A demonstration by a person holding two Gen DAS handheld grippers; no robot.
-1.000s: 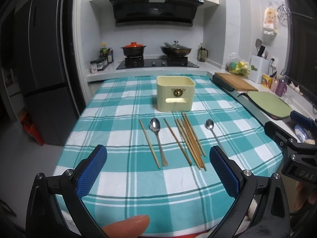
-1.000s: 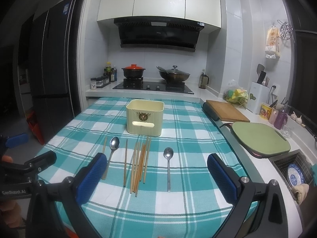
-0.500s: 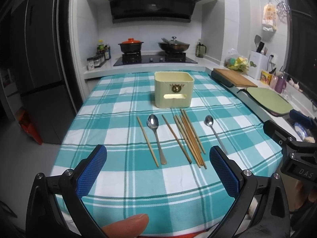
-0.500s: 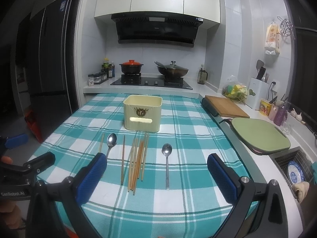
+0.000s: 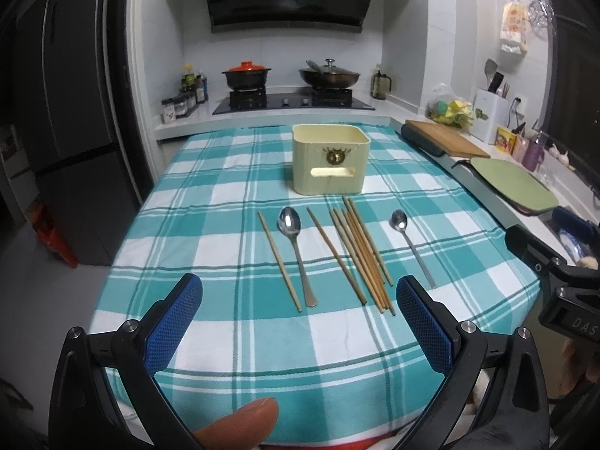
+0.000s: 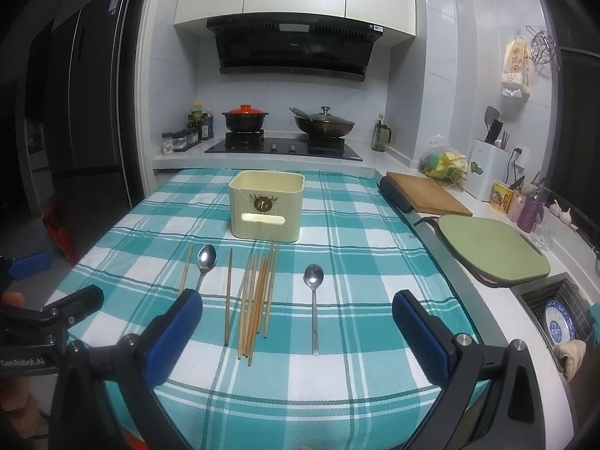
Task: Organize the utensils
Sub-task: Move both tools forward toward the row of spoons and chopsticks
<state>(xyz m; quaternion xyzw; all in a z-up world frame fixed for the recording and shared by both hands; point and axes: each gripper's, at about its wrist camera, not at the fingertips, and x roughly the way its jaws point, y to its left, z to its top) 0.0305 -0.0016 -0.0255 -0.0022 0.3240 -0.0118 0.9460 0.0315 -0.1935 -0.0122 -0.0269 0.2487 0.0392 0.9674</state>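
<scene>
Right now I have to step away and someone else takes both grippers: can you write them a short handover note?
Left gripper: open, empty, above the near table edge. Right gripper: open, empty, likewise.
Cream holder box stands upright mid-table on the checked cloth.
In front of it, flat on the cloth: large spoon, small spoon, chopstick bundle, two loose chopsticks, one left of the large spoon, one right of it.
Done: nothing gripped yet.
Left: put every utensil into the box.

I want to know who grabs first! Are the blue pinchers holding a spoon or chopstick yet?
Nothing yet. Left gripper and right gripper are both open and empty; spoons and chopsticks lie on the cloth.
</scene>
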